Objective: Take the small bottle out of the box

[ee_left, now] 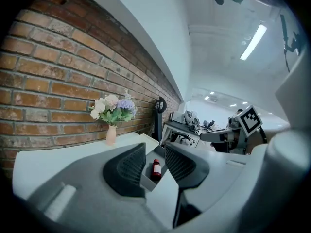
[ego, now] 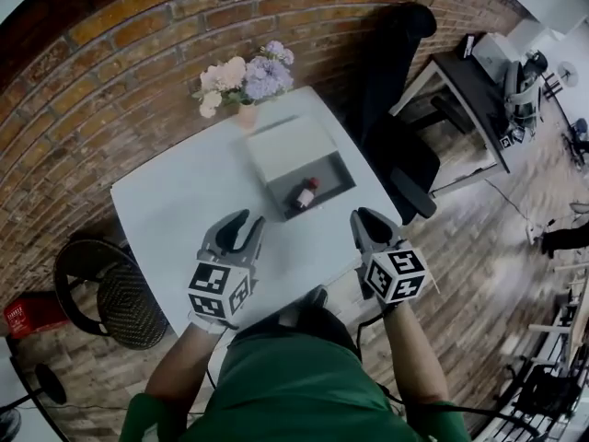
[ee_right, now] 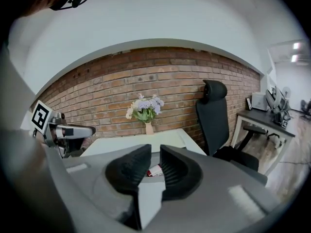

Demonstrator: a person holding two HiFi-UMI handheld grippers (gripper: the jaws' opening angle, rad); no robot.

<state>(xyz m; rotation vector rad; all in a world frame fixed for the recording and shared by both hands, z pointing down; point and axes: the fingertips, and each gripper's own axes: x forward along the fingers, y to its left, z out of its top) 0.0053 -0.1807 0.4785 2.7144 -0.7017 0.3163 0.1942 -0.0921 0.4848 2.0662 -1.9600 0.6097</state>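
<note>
The left claw (ego: 239, 226) and right claw (ego: 368, 221) are each pressed together and empty above the counter (ego: 170, 212). At twelve o'clock between them, the small bottle (ego: 306, 192) lies in the box (ego: 333, 171). This looks like the approach step. Next, one claw must spread and reach in.

The person wears a green top (ego: 294, 385); the grey left tongs (ego: 241, 224) and right tongs (ego: 366, 219) have black ribbed jaws, each bearing a black-and-white marker cube (ego: 221, 291).

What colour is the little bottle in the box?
The small bottle is dark red with a white label, clearest in the left gripper view.
</note>
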